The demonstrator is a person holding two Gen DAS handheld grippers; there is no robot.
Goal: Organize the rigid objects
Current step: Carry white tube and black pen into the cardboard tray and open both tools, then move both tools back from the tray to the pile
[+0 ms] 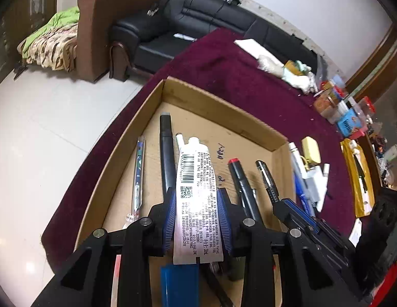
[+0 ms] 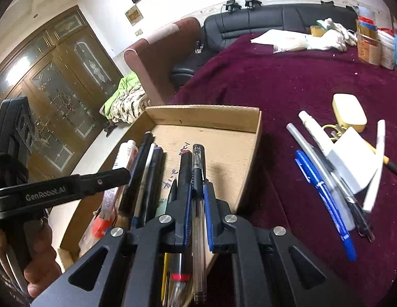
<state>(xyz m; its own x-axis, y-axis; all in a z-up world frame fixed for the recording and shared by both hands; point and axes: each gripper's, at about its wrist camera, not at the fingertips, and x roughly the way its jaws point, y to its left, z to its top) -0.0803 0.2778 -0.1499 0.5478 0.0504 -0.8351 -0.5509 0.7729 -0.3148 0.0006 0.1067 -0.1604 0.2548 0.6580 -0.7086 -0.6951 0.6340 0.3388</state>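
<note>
A shallow cardboard box sits on the maroon tablecloth. My left gripper is shut on a white printed tube and holds it over the box. The tube also shows at the box's left side in the right wrist view. My right gripper is shut on a clear gel pen with a black cap, over the box's right part. The same pen and my right gripper show in the left wrist view. Several dark pens and markers lie in the box.
To the right of the box lie a blue utility knife, white pens, a white block and a yellow case. Packages and jars crowd the table's far right. Sofas stand behind.
</note>
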